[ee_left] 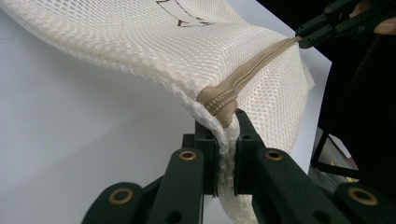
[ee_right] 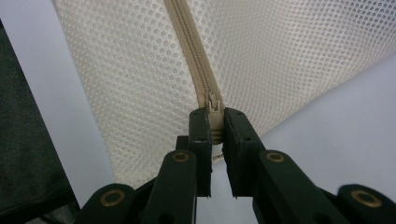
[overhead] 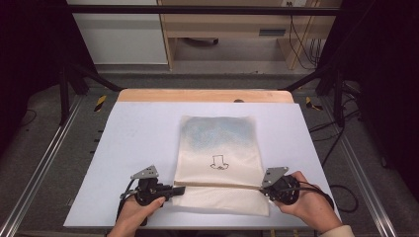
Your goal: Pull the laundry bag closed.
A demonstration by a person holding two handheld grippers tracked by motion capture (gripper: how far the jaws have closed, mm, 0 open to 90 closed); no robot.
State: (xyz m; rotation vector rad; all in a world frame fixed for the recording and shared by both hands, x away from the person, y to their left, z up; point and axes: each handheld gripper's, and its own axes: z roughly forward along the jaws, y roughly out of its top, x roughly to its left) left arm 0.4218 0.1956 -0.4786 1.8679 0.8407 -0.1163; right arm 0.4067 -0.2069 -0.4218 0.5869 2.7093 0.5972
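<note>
One white table [overhead: 138, 148] fills the middle of the high view, with a strip of bare wood along its far edge. On it lies one cream mesh laundry bag [overhead: 217, 143], flat, its long side running away from the person, near the middle of the table and reaching almost to the near edge. The far part of the bag looks bluish grey through the mesh. One small dark line drawing [overhead: 219, 162] is printed near the bag's centre. One beige zipper [overhead: 217, 186] runs straight across the bag close to its near end, from side to side.

Two hands come in from the bottom, one gripper in each. The left hand [overhead: 136, 210] holds the left gripper [overhead: 175, 190] at the bag's left edge; in the left gripper view its jaws are nearly closed, pinching the mesh edge [ee_left: 226, 149] right below the bunched end of the zipper [ee_left: 222, 100], and the bag is lifted off the table there. The right hand [overhead: 309, 202] holds the right gripper [overhead: 263, 189] at the bag's right edge. In the right gripper view its jaws are narrow and clamp the one zipper slider [ee_right: 214, 109] between their tips, the closed zipper teeth running away from them across the mesh. The left gripper view also shows the right gripper [ee_left: 303, 37] at the far end of the taut zipper.
</note>
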